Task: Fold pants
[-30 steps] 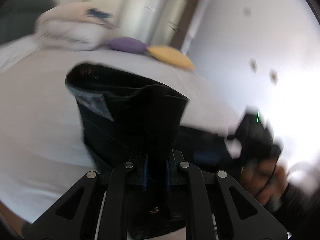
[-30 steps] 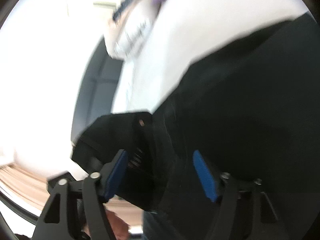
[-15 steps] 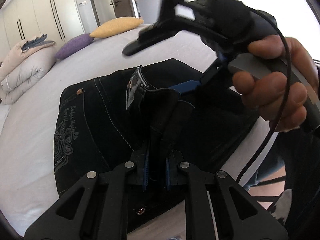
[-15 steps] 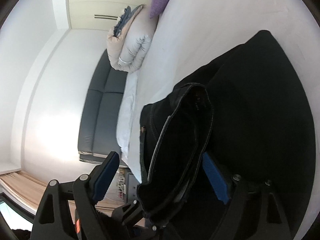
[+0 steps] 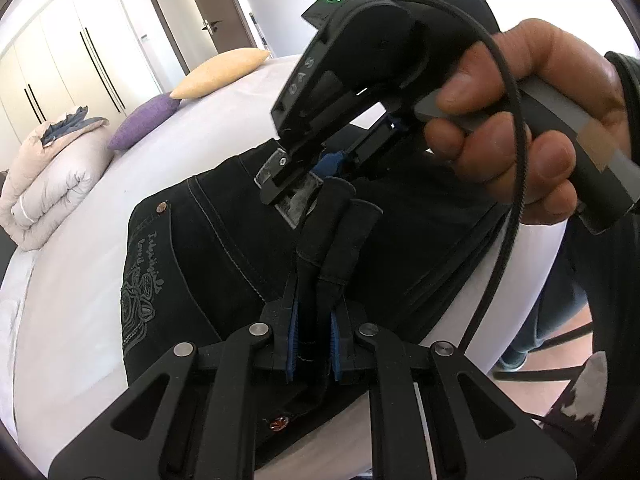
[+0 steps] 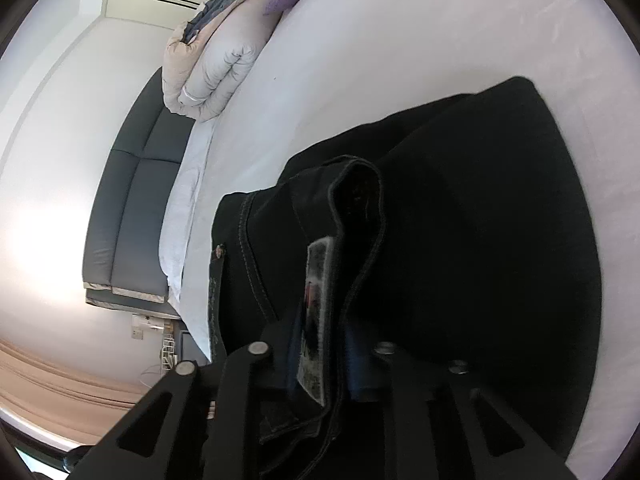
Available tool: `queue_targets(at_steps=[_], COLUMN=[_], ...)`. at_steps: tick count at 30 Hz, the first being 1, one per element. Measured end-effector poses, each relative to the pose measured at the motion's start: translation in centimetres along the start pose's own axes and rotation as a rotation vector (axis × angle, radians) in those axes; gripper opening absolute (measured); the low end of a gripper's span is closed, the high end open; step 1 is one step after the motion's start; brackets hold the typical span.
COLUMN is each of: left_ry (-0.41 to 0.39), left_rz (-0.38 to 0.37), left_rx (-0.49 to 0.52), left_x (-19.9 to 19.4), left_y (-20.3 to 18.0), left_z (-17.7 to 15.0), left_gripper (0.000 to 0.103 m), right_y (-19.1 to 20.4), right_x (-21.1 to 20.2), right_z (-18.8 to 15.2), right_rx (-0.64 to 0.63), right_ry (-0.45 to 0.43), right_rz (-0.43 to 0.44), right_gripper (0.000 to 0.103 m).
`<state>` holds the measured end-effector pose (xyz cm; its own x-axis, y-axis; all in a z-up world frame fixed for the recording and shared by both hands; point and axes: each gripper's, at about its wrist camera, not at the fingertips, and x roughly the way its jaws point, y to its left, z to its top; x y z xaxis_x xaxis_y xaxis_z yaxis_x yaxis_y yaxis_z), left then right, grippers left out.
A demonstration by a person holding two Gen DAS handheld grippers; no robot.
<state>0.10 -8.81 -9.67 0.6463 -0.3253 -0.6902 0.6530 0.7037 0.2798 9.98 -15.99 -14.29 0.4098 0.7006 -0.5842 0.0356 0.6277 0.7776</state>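
Black jeans (image 5: 208, 248) with grey embroidery on a back pocket lie on a white bed (image 5: 80, 240). My left gripper (image 5: 314, 344) is shut on a doubled fold of the waistband, near the bed's front edge. My right gripper (image 6: 322, 360) is shut on the waistband by the grey label (image 6: 316, 320). In the left wrist view the right gripper (image 5: 304, 184) is held by a hand (image 5: 520, 128) just above and beyond my left fingers. The rest of the jeans (image 6: 480, 240) spread flat beyond.
A folded duvet (image 5: 48, 184), a purple pillow (image 5: 144, 120) and a yellow pillow (image 5: 220, 72) lie at the far end of the bed. A dark headboard (image 6: 132, 216) stands on the left in the right wrist view. Wardrobes (image 5: 60, 56) and a door (image 5: 188, 16) stand behind.
The right gripper was open around the waistband and has shut on it at the label. The left gripper has kept its grip, and the two grippers have come closer together.
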Motion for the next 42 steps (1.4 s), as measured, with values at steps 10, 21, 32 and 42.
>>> queue_targets(at_steps=[10,21,32,42], left_ry=[-0.037,-0.057,-0.044,-0.013], left_rz=[-0.054,-0.121,-0.154,-0.181], left_rx=[0.051,0.093,0.108,0.059], left_x=[0.1,0.2,0.2,0.6], left_y=[-0.3,-1.6,-1.3,0.9], left_z=[1.1,2.9,2.1,1.7], left_gripper=[0.011,0.011,0.011,0.015], right_y=[0.7,-1.7,-3.8,-5.4], right_x=[-2.9,-6.0,-6.5,-6.0], right_z=[0.2,0.6,-0.8,-1.0], right_rx=[-0.076,-0.041,0.013,0.040], right_ry=[-0.074,-0.135,-0.174,-0.163], right_rz=[-0.065,-0.068,-0.044,-0.016], right_gripper=[0.013,0.012,0.012,0.018])
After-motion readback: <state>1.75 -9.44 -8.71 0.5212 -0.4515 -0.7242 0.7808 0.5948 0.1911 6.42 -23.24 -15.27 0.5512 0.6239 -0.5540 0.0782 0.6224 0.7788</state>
